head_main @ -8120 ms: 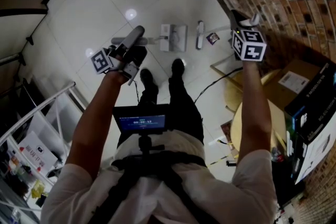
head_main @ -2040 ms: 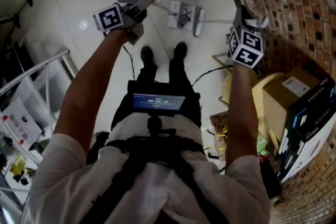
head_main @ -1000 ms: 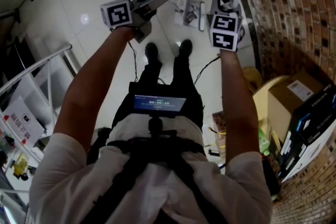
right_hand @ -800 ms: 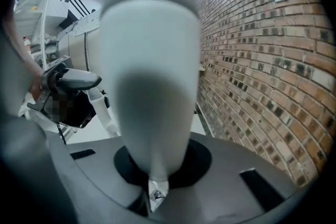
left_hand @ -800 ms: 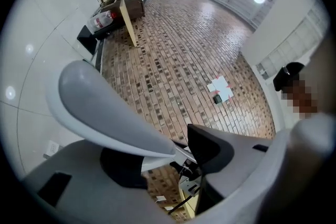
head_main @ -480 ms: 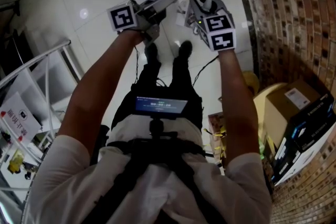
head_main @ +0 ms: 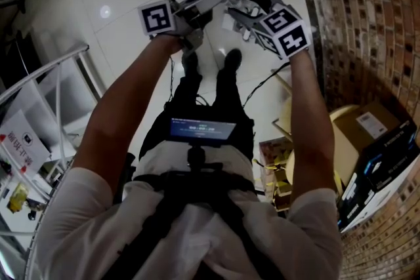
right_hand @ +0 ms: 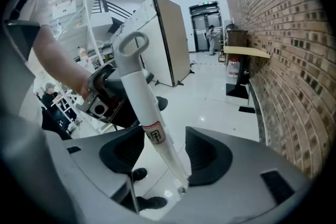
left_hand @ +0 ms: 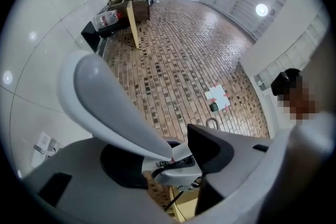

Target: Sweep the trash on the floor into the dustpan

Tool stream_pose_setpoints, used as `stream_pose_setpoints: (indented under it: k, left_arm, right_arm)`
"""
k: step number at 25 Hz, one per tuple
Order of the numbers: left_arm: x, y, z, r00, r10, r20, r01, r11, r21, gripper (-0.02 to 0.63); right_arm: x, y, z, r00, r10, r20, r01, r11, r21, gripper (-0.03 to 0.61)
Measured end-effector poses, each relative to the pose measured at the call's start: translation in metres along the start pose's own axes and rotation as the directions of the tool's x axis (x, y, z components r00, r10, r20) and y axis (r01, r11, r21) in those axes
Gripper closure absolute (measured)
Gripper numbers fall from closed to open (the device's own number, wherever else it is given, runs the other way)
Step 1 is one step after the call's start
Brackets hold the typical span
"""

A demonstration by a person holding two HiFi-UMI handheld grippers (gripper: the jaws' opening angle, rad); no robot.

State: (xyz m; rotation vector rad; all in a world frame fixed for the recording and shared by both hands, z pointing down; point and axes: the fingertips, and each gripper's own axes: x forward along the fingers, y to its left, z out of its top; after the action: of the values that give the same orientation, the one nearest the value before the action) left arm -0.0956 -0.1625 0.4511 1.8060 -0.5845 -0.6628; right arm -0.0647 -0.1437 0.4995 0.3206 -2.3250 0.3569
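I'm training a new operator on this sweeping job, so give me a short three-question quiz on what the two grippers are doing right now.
1. True or false: the right gripper is clamped tight on the white pole with a loop at its end.
2. What does the left gripper hold? A) a grey rounded handle B) a cardboard box C) a plastic bottle
3. In the head view, what is the wall on the person's right made of?

Key: 1. False: its jaws, which have just been opening, stand apart with the pole between them. 2. A. 3. Brick.
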Motion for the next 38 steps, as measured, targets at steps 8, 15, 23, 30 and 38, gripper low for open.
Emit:
stream_pose_setpoints:
  k: [8,15,23,30,38]
  left_arm:
    - [0.002,-0.001,-0.002,1.000,-0.007,-0.019,0.007,1.000,-0.001,0.394]
    - [0.002,0.001,-0.003,1.000,0.005,-0.025,-0.005,1.000,0.003,0.394]
    - [0.004,0.001,0.000,1.000,0.003,-0.026,-0.003,1.000,0.001,0.394]
    - [0.002,0.000,0.001,1.000,-0.005,-0.029,0.005,1.000,0.007,0.397]
    - [-0.002,0.002,0.001,0.999,0.018,-0.047,-0.016,0.999,0.029,0.397]
  right_arm:
    - [0.016,0.020,-0.012,0.995,0.016,-0.095,-0.026,0.994,-0.104,0.328]
    - [0.020,-0.002,-0.028,0.980,-0.131,-0.151,0.113,0.986,-0.122,0.432]
    - [0.021,-0.002,-0.033,0.958,-0.198,-0.206,0.119,0.933,-0.341,0.479]
    - [0.022,0.001,-0.029,0.952,-0.221,-0.212,0.110,0.893,-0.436,0.470]
    - [0.031,-0.001,-0.029,0.940,-0.267,-0.214,0.150,0.884,-0.444,0.454]
